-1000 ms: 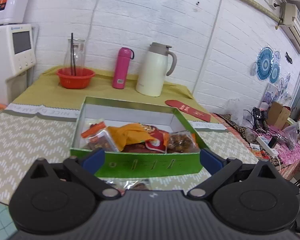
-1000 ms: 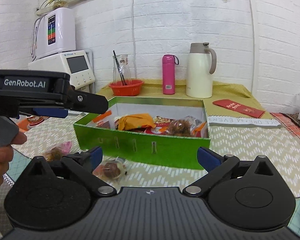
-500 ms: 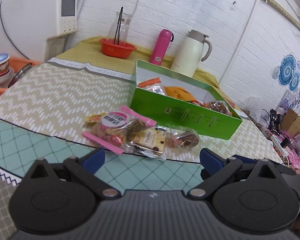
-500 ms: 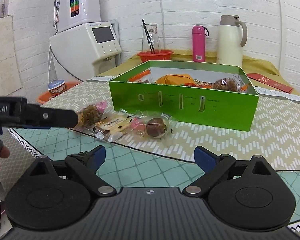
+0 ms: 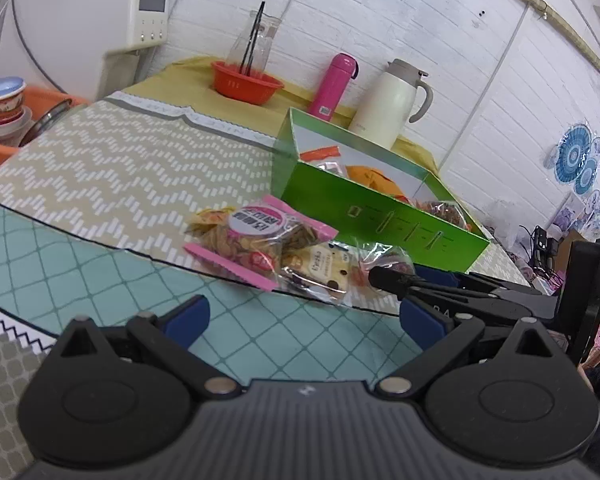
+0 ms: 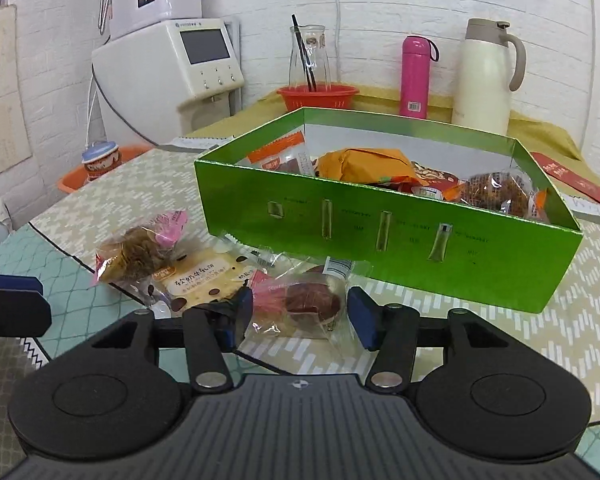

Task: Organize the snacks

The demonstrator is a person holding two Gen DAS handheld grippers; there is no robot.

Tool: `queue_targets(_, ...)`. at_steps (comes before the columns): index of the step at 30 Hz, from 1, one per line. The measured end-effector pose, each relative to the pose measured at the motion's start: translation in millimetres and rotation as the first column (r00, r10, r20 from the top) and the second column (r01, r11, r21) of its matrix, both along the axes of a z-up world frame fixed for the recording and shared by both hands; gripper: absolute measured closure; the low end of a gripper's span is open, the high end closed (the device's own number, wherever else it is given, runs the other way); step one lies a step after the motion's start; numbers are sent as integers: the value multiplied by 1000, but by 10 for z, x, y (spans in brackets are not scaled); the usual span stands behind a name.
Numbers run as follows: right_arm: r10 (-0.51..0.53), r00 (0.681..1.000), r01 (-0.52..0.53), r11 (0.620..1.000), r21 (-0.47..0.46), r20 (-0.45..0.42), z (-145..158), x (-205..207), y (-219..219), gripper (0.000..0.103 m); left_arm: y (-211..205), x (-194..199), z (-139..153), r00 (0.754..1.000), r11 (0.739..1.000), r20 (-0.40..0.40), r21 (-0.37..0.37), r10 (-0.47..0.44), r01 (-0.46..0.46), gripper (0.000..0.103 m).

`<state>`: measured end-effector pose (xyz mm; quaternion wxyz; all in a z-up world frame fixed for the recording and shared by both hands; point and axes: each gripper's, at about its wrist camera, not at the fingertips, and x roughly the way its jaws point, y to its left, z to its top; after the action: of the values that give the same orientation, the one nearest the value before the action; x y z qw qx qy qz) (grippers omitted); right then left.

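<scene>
three snack packets (image 6: 224, 268) on table (image 6: 560, 292) before box (image 6: 380, 232); more snacks in box; flask (image 6: 415, 76), jug (image 6: 488, 76) behind.

The green box (image 6: 380, 236) hides the lower halves of the snacks inside it — its printed lettering is too small to read; beside it, the red envelope (image 6: 572, 178) runs off-frame.

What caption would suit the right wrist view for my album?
Right gripper, closing, straddles a clear-wrapped brown cake lying before the green snack box.

Home dining corner — thermos jug (image 6: 486, 76); tablecloth (image 5: 132, 168)
</scene>
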<state>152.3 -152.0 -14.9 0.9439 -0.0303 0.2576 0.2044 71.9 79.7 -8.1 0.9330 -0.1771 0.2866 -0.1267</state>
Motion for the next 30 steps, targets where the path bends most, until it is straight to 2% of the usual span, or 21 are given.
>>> queue_targets(3,35,999,-35,999,-10,-2,20,-151,-34,25,-69,22,0,999,999,1,-13,-48,48,3)
queue_targets(8,119,993,-119,992,-41,9,0,-534,-110,25,-251,48,-15,991,990,-12,-51,-135,134,3)
queue_targets(12,130,991,-130,991,-20,19,-25,-802,-191,20,-477,99,-62,973,972,-32,-66,-227,224,3)
queue_targets(17,94,995,-94,996,-5,34,-65,-916,-242,4,-705,232,-118,954,955,-64,-67,-292,288,4)
queue_targets(21,89,996,-89,996,16,2,-73,-893,-264,4,-763,318,-156,945,949,-94,-86,-312,304,24)
queue_targets(26,84,996,-83,996,33,-4,-80,-901,-259,2,-751,294,-172,944,948,-100,-89,-314,306,26)
queue_targets(28,74,997,-73,996,42,-6,-93,-884,-247,0,-740,293,-152,946,949,-91,-86,-312,305,34)
queue_targets(30,58,998,-58,998,38,-10,-113,-855,-230,0,-740,310,-149,944,947,-91,-85,-318,311,56)
